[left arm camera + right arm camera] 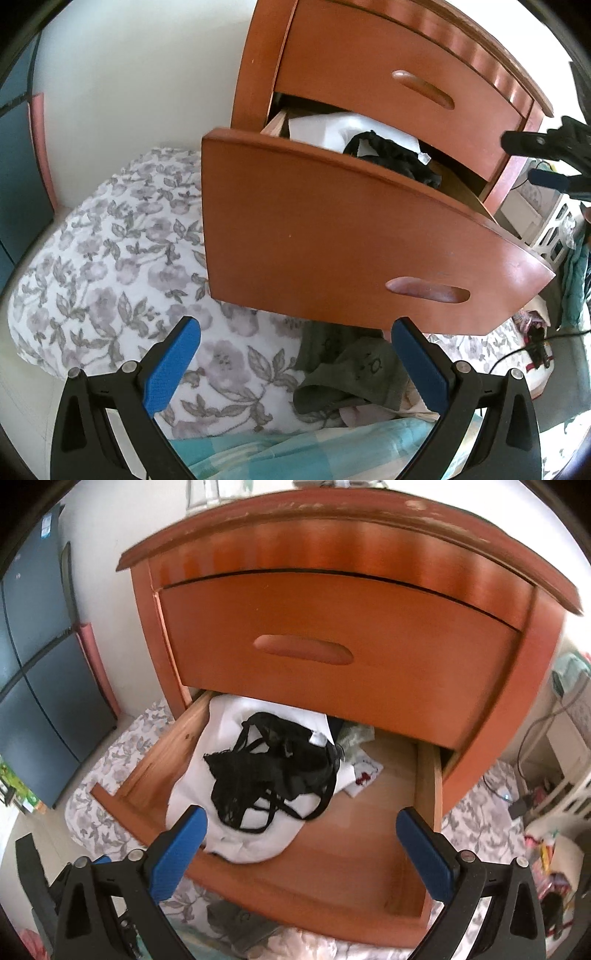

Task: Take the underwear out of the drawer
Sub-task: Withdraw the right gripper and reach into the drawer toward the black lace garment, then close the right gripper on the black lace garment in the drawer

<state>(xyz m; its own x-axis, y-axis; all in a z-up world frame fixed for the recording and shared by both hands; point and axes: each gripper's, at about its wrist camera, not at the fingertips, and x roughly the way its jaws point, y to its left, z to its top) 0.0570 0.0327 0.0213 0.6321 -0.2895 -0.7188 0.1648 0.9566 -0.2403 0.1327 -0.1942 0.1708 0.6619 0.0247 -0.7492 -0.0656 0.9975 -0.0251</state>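
Right wrist view: both grippers were spread wide and empty at the pulled-out lower drawer (258,882).

The right gripper (299,843) hovered above the drawer's front edge, tilted down into it, its blue fingers (177,853) apart. The black lace underwear (273,771) lay inside the drawer on a white garment (192,779), toward its left wall. The left gripper (295,365) sat low, below the drawer's front panel, over a floral quilt (110,258) and a grey-green cloth (351,373). No writing could be read.
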